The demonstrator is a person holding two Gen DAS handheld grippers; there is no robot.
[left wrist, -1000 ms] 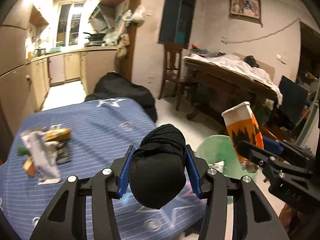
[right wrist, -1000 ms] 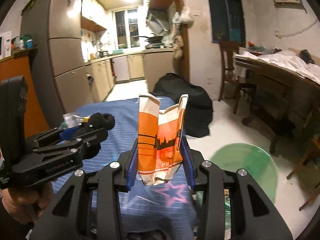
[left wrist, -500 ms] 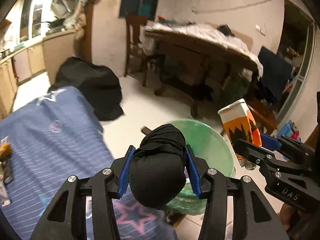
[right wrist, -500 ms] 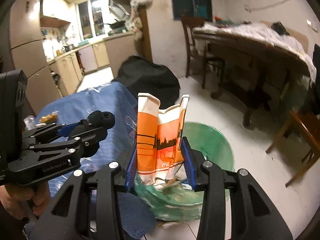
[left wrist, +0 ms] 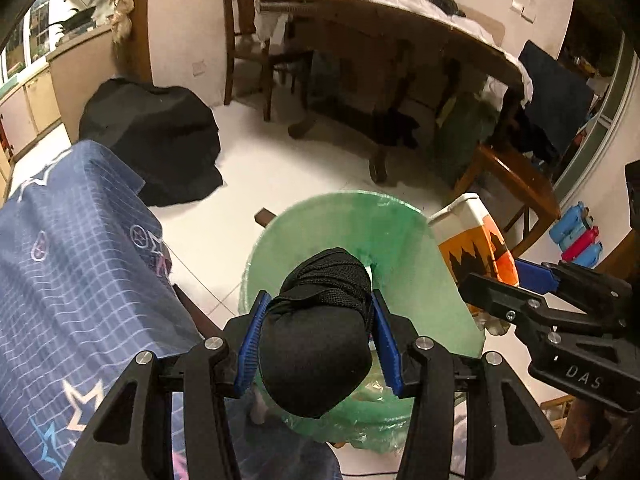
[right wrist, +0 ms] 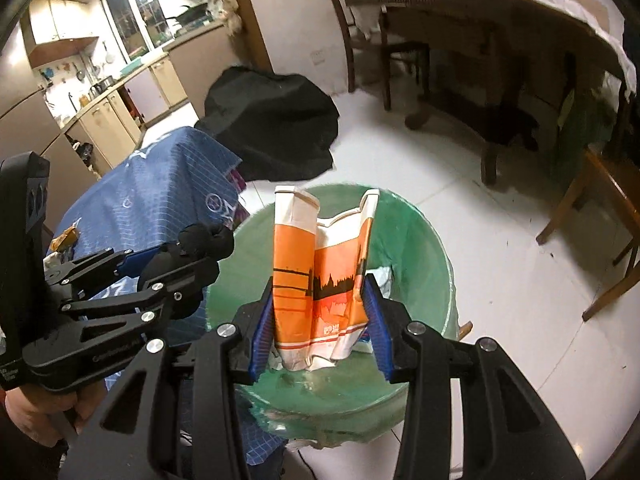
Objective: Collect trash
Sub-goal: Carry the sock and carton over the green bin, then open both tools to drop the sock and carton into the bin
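Left gripper (left wrist: 318,334) clamps a black bundle (left wrist: 320,344), hiding the bin (left wrist: 352,220); right gripper (right wrist: 320,320) clamps a crushed carton (right wrist: 320,280), base hidden

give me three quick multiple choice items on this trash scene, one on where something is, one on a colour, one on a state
1. Where is the orange and white carton relative to the green-lined bin?
A. Above the bin's opening
B. Lying on the blue cloth
C. On the wooden chair

2. What colour is the rolled bundle in the left gripper?
A. Red
B. Black
C. White

3. What is the state of the right gripper?
A. Nothing between its jaws
B. Carton between its jaws
C. Bundle between its jaws

Answers:
1. A, since the right wrist view shows the carton with the bin's mouth directly behind it.
2. B, since the left wrist view shows a dark black fabric roll between the blue pads.
3. B, since the carton stands between the blue pads; the jaws are just starting to open.
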